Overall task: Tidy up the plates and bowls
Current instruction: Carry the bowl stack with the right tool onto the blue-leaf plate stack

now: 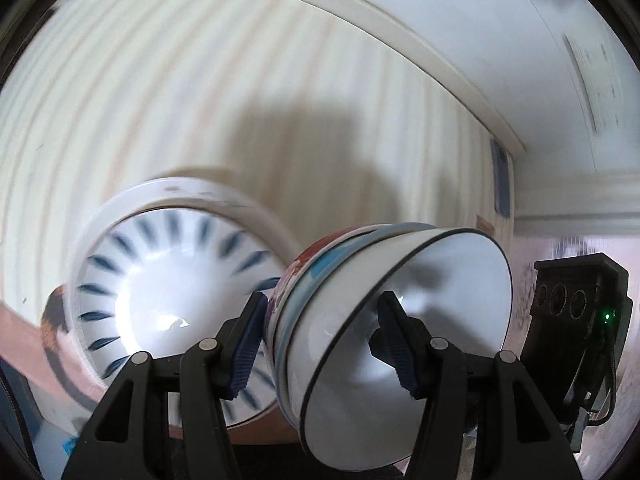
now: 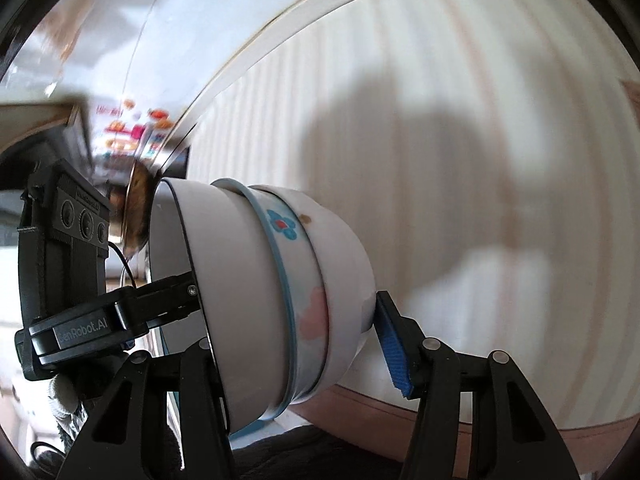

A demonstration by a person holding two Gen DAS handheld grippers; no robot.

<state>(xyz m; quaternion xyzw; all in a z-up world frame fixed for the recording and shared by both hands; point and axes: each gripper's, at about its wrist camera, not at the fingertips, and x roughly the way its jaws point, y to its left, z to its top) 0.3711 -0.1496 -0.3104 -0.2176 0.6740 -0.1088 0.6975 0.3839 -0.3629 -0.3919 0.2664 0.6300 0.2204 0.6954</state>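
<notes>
The left hand-held gripper [image 1: 324,344] stood about half open and gripped a nested stack of bowls [image 1: 360,320] tipped on its side: one blue-padded finger [image 1: 244,344] pressed the stack's outer base, the other sat inside the black-rimmed innermost bowl [image 1: 432,300]. The right hand-held gripper [image 2: 296,340], also about half open, clasped the same stack from the opposite side, its blue pad [image 2: 394,350] against the outermost bowl's foot and its other finger hidden behind the rim. The stack hung clear of the table [image 1: 200,100], a cream striped surface. Just beyond it, in the left wrist view, a white bowl with dark blue dashes [image 1: 172,280] sat in a wider white plate [image 1: 224,200] on the table. Farther back ran the table's pale edge [image 1: 360,12], blurred.
</notes>
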